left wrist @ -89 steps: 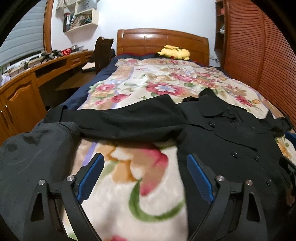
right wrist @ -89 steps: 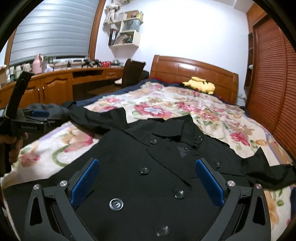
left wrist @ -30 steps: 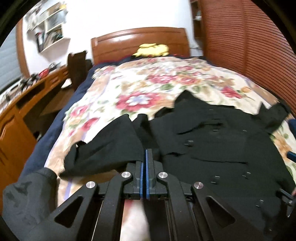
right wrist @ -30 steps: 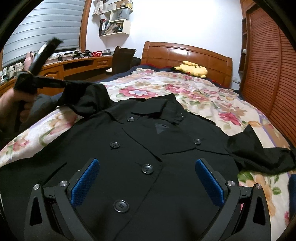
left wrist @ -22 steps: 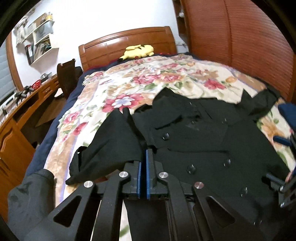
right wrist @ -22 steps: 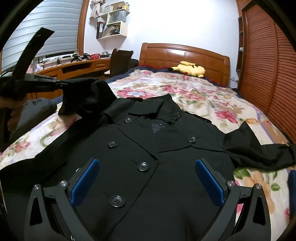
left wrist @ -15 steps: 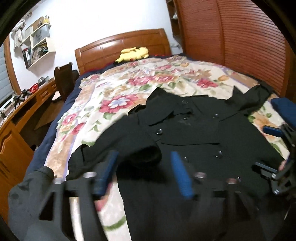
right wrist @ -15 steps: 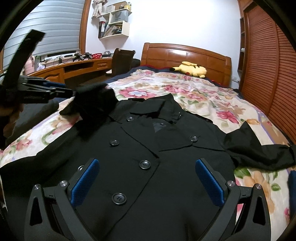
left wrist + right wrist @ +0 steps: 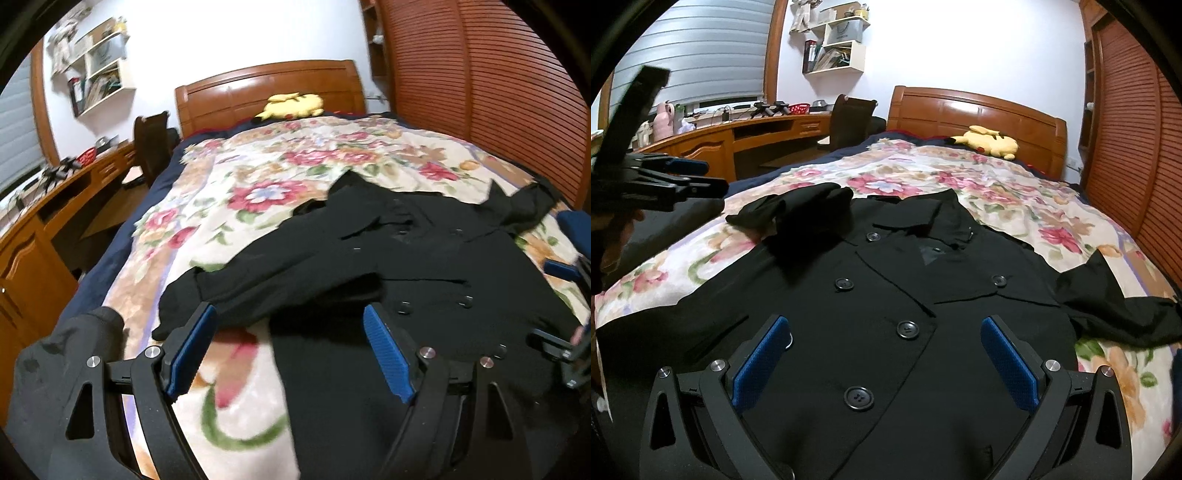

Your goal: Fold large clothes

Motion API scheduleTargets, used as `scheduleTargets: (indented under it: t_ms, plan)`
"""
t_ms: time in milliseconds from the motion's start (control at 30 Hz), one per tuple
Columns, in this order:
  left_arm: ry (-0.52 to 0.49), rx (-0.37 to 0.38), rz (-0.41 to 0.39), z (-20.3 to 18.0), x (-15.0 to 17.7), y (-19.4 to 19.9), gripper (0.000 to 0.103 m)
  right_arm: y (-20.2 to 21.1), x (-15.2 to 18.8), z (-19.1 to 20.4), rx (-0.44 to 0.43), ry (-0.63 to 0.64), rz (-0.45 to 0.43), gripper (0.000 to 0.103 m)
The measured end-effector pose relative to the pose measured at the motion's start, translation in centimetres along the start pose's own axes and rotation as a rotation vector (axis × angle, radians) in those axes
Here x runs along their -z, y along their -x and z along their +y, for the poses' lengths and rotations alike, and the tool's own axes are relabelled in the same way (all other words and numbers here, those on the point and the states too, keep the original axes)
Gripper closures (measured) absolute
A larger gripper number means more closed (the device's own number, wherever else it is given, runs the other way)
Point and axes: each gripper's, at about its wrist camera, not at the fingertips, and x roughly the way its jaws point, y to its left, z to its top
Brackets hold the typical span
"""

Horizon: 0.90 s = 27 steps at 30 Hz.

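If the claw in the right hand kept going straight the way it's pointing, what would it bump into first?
Most likely the black double-breasted coat spread on the floral blanket. The right claw is open and angled down at the coat's buttoned front; depth is hard to judge through the fisheye.

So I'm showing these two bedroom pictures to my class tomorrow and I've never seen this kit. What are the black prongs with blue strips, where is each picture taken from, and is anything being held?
There is no robot here. A person holds a two-finger gripper in each hand, and a wide-angle camera on each looks forward along its fingers. The blue strips are the finger pads.

One picture looks out from the left gripper, the other from the right gripper.

On the floral blanket of a bed lies a black double-breasted coat, face up. One sleeve lies folded across the coat's front; the other sleeve is spread out sideways. A yellow plush toy lies by the headboard.

Nothing is held. The left gripper's jaws are opening with the folded sleeve lying beyond the pads; the right gripper hangs open above the coat's front.
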Motion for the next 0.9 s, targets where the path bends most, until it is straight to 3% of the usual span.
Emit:
scheduleTargets:
  t_ms: [300, 733, 900]
  plan:
    - [0.201, -0.035, 0.038, 7.0, -0.2, -6.0, 0.021, -0.5, -0.1, 0.2, -0.005, 0.023, 0.022, 0.000]
    - [0.307, -0.116, 0.188, 14.1, 3.2, -14.1, 0.021, -2.2, -0.6, 1.5, -0.051, 0.073, 0.050, 0.000]
    - [0.356, -0.041, 0.309, 14.7, 4.8, -16.6, 0.021, -2.6, -0.7, 1.4, -0.057, 0.083, 0.057, 0.000]
